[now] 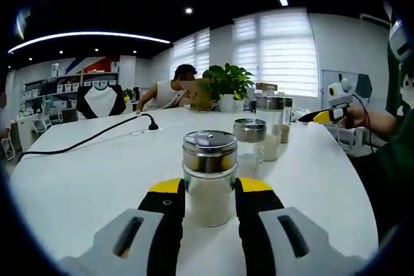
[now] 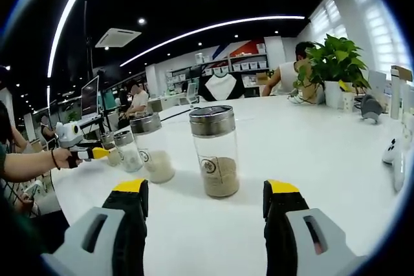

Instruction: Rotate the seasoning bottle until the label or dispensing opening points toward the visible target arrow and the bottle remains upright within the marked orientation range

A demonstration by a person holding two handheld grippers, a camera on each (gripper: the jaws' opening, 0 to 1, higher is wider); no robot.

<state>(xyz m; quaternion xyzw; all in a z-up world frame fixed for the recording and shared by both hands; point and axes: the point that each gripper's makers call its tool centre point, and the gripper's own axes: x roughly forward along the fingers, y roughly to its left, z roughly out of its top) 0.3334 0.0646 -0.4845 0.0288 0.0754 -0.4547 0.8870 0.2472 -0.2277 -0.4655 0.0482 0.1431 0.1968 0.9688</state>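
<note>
Grey hand-held gripper (image 1: 209, 201), black jaws, yellow tips, dark green sleeve (image 1: 402, 153)

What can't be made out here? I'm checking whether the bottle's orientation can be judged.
- Left gripper view: the near seasoning bottle has its lower sides covered by the left claw; no label or target arrow visible.
- Right gripper view: the tall bottle has a label too small to read; its lid opening is unseen from the side.

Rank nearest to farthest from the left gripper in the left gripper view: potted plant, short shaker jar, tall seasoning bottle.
1. Short shaker jar, between the left gripper's jaws.
2. Tall seasoning bottle, right of centre, mid-table.
3. Potted plant, at the table's far edge.
</note>
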